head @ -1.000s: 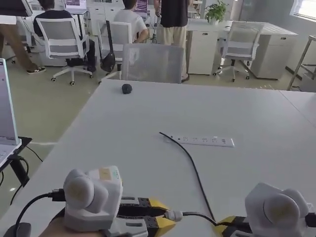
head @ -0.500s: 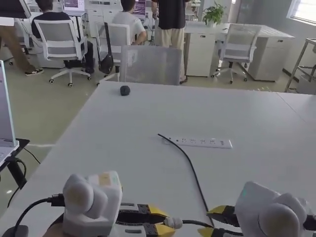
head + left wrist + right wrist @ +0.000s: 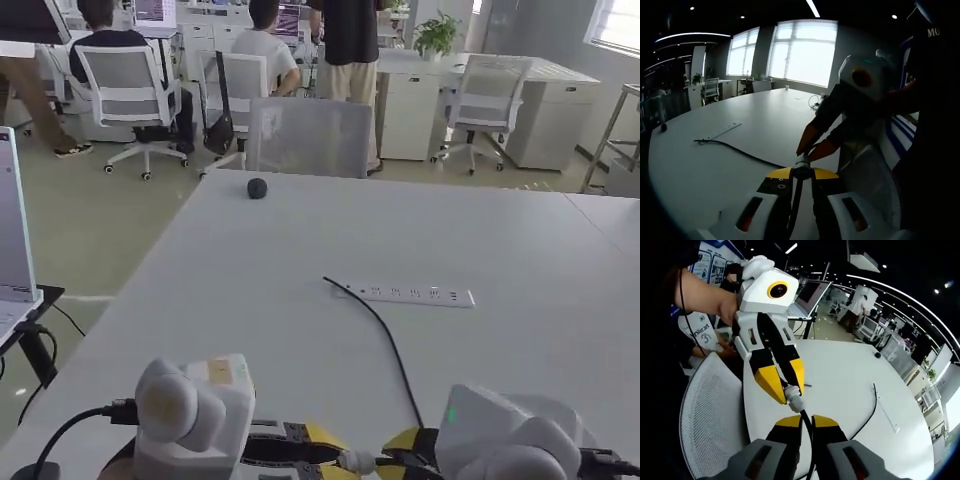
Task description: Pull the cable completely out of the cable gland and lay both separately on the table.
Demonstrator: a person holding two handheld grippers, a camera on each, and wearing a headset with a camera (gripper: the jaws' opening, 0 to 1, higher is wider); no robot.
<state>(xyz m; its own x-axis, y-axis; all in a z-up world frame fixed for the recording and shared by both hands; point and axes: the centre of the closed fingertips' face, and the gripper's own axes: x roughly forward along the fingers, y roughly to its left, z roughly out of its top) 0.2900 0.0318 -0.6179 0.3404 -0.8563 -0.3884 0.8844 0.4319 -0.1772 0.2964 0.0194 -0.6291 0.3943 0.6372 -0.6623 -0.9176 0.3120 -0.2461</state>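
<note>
A thin black cable (image 3: 390, 345) runs over the white table (image 3: 250, 300) from near the power strip down to a small pale cable gland (image 3: 355, 462) at the front edge. My left gripper (image 3: 335, 455) is shut on the gland (image 3: 801, 169), which sits between its yellow jaw tips. Right beside it, my right gripper (image 3: 395, 455) is shut on the cable just behind the gland. In the right gripper view the cable (image 3: 807, 432) passes between my right gripper (image 3: 807, 422) tips, with the gland (image 3: 792, 394) held in the left gripper (image 3: 785, 385) just ahead.
A white power strip (image 3: 415, 295) lies mid-table by the cable's far end. A small dark round object (image 3: 257, 187) sits near the far edge, in front of a grey chair (image 3: 310, 138). A laptop (image 3: 10, 240) stands off the table's left side. People sit and stand beyond.
My right gripper has moved left along the cable until it sits close against the gland. The left gripper has kept hold of the gland. The head camera shifted slightly.
</note>
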